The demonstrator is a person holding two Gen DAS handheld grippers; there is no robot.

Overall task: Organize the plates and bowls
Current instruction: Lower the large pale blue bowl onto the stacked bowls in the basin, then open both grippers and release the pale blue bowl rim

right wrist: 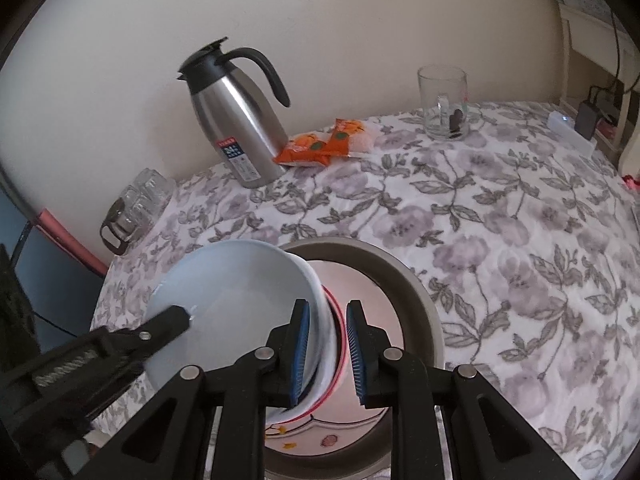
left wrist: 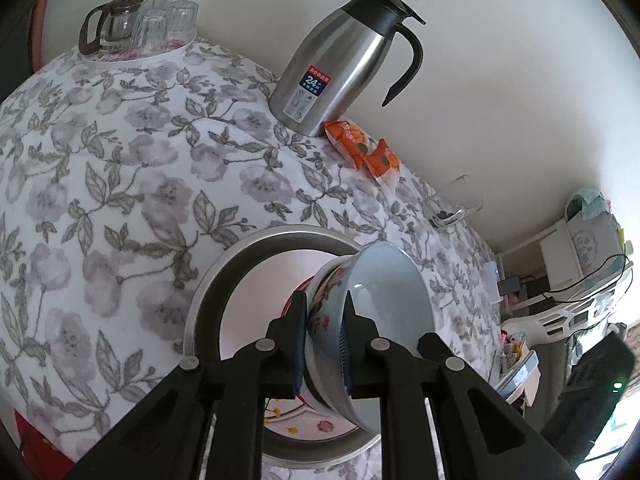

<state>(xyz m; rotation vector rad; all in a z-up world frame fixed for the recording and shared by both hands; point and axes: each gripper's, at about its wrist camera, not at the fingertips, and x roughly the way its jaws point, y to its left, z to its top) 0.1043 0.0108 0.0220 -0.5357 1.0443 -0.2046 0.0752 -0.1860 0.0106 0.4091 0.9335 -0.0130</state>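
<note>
A bowl [left wrist: 384, 292], pale blue inside with a floral outer wall, hangs tilted over a round metal tray [left wrist: 208, 292]. My left gripper [left wrist: 324, 340] is shut on its rim, one pad inside and one outside. In the right wrist view the same bowl [right wrist: 232, 292] is at the lower left, with the left gripper's finger [right wrist: 176, 320] on its far rim. My right gripper [right wrist: 328, 352] straddles the near rim. Its left pad lies against the inner wall and a small gap shows at the right pad. A pink plate [right wrist: 360, 284] with a patterned edge lies in the metal tray [right wrist: 424, 312].
On the floral tablecloth [left wrist: 120, 184] a steel thermos jug [left wrist: 340, 68] stands by the wall, with orange snack packs [left wrist: 360, 144] beside it. Several glasses and a glass teapot [left wrist: 116, 20] sit at the far left corner. A glass mug [right wrist: 442, 100] stands at the back right.
</note>
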